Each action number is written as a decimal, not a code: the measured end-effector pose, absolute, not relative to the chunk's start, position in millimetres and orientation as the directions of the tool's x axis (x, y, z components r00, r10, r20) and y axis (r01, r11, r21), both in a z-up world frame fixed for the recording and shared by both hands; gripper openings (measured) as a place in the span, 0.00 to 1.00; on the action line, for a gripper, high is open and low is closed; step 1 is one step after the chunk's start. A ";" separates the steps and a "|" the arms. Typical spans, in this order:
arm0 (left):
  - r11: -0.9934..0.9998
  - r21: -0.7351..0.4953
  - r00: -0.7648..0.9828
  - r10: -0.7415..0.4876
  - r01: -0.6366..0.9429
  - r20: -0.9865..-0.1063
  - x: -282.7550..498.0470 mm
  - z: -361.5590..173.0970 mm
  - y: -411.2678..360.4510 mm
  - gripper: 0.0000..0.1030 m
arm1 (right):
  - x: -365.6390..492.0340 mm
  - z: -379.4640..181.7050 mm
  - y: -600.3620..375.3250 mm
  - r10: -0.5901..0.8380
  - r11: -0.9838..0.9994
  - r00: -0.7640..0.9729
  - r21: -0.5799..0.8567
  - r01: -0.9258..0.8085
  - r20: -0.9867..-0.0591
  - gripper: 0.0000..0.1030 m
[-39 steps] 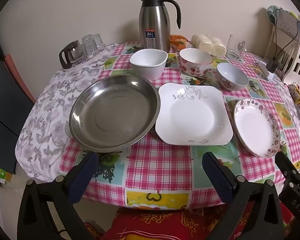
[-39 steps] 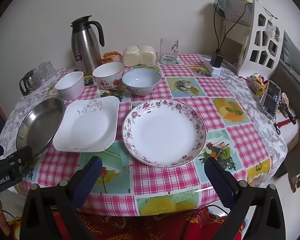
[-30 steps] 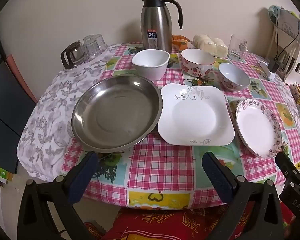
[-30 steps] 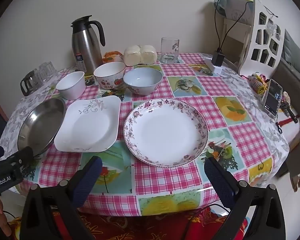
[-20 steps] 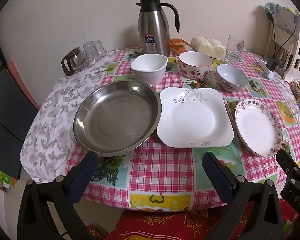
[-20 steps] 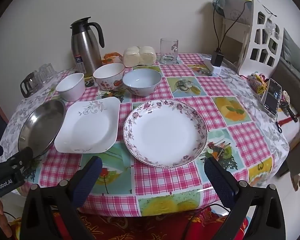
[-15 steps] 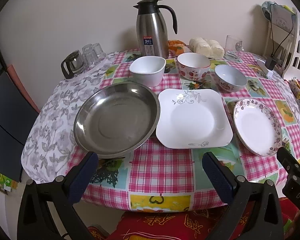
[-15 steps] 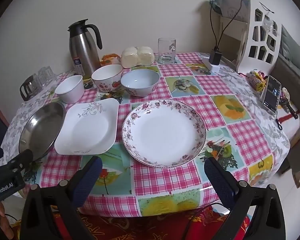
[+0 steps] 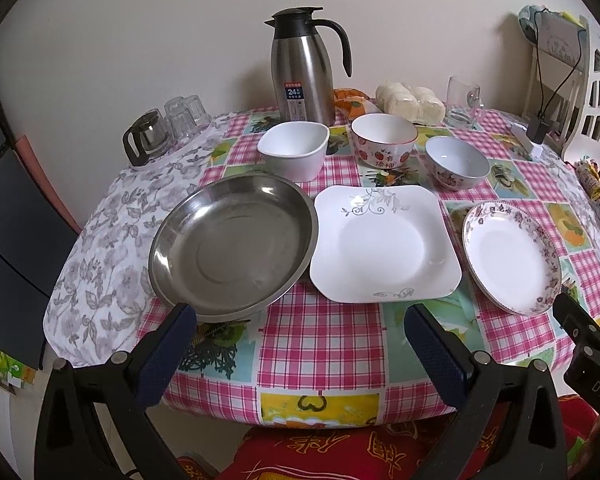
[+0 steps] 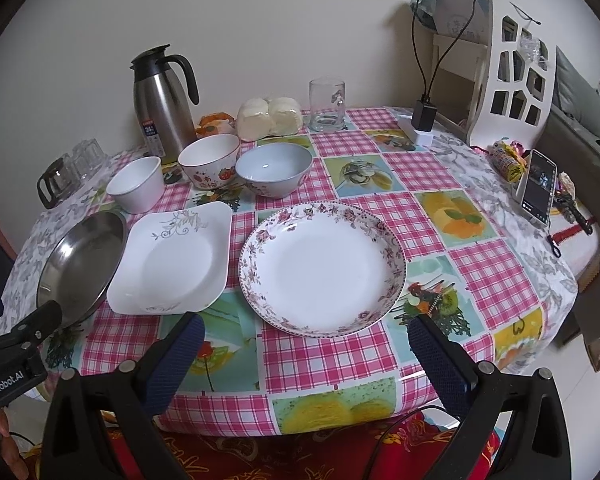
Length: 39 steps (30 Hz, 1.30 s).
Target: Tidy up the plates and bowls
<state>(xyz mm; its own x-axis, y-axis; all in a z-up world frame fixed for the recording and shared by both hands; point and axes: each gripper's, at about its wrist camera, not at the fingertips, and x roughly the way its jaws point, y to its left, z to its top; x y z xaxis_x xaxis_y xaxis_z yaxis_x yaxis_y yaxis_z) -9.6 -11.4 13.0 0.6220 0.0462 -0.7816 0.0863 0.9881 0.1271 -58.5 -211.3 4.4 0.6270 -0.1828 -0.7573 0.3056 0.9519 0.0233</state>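
Observation:
A steel round plate point(image 9: 232, 246) lies at the table's left, a white square plate point(image 9: 382, 242) in the middle and a floral-rimmed round plate point(image 9: 510, 258) at the right. Behind them stand a plain white bowl point(image 9: 294, 151), a strawberry bowl point(image 9: 384, 146) and a floral bowl point(image 9: 456, 168). In the right wrist view I see the floral plate point(image 10: 322, 270), square plate point(image 10: 176, 258) and steel plate point(image 10: 80, 262). My left gripper point(image 9: 300, 344) is open and empty at the table's near edge, before the steel and square plates. My right gripper point(image 10: 306, 350) is open and empty before the floral plate.
A steel thermos jug point(image 9: 304, 68), a glass teapot with cups point(image 9: 152, 136), wrapped buns point(image 9: 410, 98) and a glass mug point(image 9: 462, 102) stand at the back. A phone point(image 10: 538, 186), a charger point(image 10: 424, 118) and a white rack point(image 10: 508, 68) are at the right. A red cushion point(image 9: 340, 452) lies below.
Both grippers have drifted slightly, so the views shifted a little. The dishes have not moved and both grippers stay open.

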 end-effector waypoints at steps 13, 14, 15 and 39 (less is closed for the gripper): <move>0.989 0.126 0.636 0.048 0.078 -0.770 -12.1 16.1 -11.0 1.00 | -62.2 6.8 -212.2 -0.190 0.949 0.638 0.026 0.313 -0.746 1.00; 0.989 0.128 0.636 0.049 0.078 -0.770 -12.2 16.2 -11.1 1.00 | -62.4 7.0 -212.5 -0.190 0.949 0.639 0.027 0.314 -0.746 1.00; 0.989 0.129 0.637 0.051 0.078 -0.770 -12.3 16.3 -11.2 1.00 | -62.7 7.2 -212.6 -0.190 0.949 0.639 0.028 0.314 -0.745 1.00; 0.990 0.121 0.641 0.048 0.070 -0.766 -13.9 17.4 -9.2 1.00 | -63.8 9.3 -214.5 -0.192 0.947 0.642 0.031 0.320 -0.742 1.00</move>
<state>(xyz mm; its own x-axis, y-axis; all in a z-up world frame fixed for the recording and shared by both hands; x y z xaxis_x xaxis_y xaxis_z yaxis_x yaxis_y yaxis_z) -13.9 -9.2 17.4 0.6412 0.0484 -0.7659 0.0697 0.9902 0.1209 -63.8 -214.5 9.3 0.6420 -0.1923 -0.7422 0.3195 0.9471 0.0310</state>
